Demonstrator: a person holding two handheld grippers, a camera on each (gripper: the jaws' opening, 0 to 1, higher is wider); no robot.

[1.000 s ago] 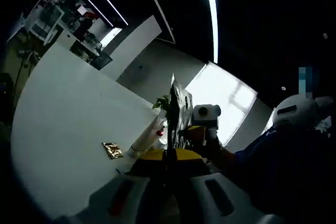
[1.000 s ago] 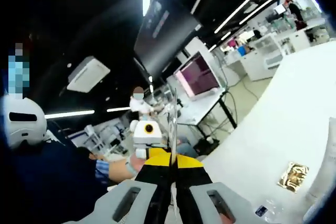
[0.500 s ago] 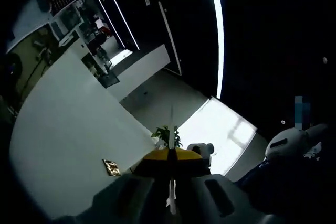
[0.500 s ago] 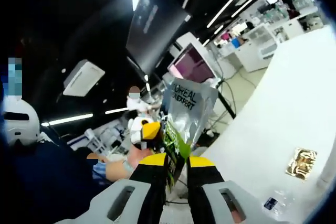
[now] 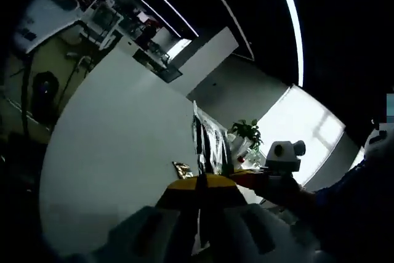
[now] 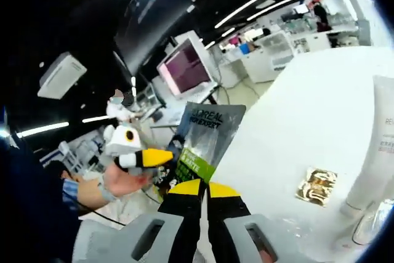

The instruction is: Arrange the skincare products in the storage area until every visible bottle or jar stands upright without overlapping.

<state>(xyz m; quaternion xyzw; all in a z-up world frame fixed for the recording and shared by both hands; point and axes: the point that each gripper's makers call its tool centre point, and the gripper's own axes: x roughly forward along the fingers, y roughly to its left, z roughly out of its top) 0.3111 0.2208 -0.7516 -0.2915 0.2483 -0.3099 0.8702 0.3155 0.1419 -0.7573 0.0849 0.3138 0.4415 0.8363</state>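
Observation:
A silver sachet (image 6: 208,137) with a green label and "L'OREAL EXPERT" print is held up over the white table (image 6: 308,109). My right gripper (image 6: 201,190) is shut on its lower edge. My left gripper (image 6: 154,157) comes in from the left and meets the sachet's side edge. In the left gripper view the sachet (image 5: 206,143) shows nearly edge-on, rising from my shut left gripper (image 5: 199,184), with the right gripper (image 5: 246,175) beside it. A white tube (image 6: 377,146) stands upright at the right.
A small gold sachet (image 6: 316,183) lies flat on the table near the tube; it also lies beyond the left jaws as the gold sachet (image 5: 181,169). A clear container (image 6: 372,226) sits by the tube's foot. A potted plant (image 5: 246,133) stands behind. A person's hand (image 6: 120,183) holds the left gripper.
The silver sachet, edge-on in the right gripper view a second ago, now faces it flat. Both views have swung, bringing more table and the white tube into sight.

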